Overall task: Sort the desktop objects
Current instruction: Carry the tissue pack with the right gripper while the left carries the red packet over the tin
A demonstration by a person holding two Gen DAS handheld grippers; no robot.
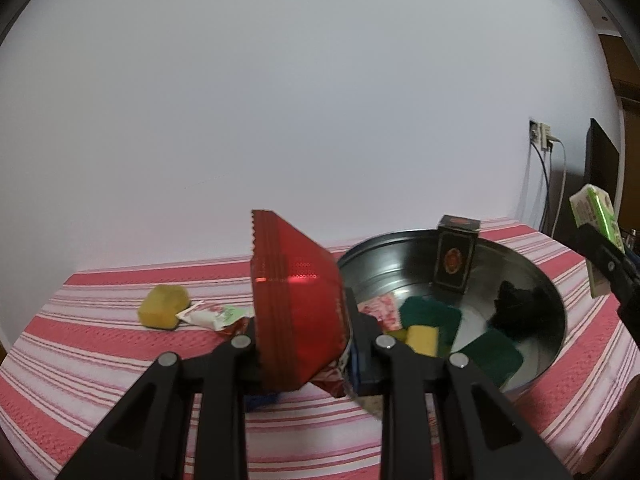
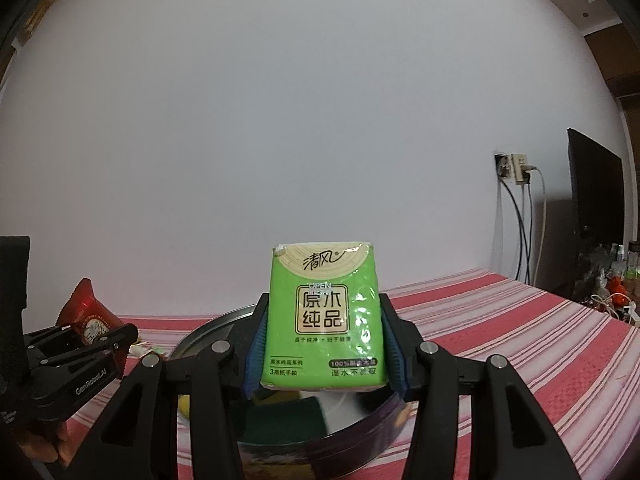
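Currently, a yellow sponge (image 1: 163,306) and a white sachet (image 1: 216,315) remain on the striped bench (image 1: 100,360), unsorted. Left gripper (image 1: 304,344): jaws clamped on a red snack packet (image 1: 298,300) beside the metal tin (image 1: 536,276), which already holds several items. Right gripper (image 2: 325,344): jaws gripping a green tissue pack (image 2: 324,316) above the tin

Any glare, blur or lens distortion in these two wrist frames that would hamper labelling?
Left wrist view: a bright reflection band crosses the red snack packet, the metal tin shows soft sheen, and the black object inside it is blurred. Right wrist view: the green tissue pack is sharp with light plastic glare on its right side. Both views: fisheye bending and dark corner vignetting.
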